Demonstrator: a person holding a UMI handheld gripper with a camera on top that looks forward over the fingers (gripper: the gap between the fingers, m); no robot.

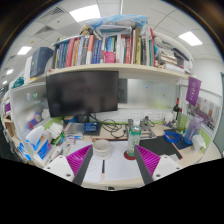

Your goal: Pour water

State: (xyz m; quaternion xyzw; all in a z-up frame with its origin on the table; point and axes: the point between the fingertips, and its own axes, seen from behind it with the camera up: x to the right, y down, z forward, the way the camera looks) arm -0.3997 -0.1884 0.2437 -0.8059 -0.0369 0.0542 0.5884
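A: Nearest, gripper (112,165) with fingers spread apart, holding nothing; magenta pads (80,158) on the inner faces, pale desk (115,178) showing through the gap.

B: And just ahead of the fingertips?

A: Small white cup (101,148), upright on the desk, slightly toward the left finger, not touched by either. Beside it, near the right finger, clear bottle (132,139) with a green label, also upright, standing apart from the cup.

B: Farther back?

A: Dark notebook (160,146) flat on the desk, right of the bottle. Behind, clutter of small items, too small to identify. Then black monitor (82,92), screen dark. Above it, shelf (110,70) packed with upright books (105,48). Topmost, ceiling light panels (87,13).
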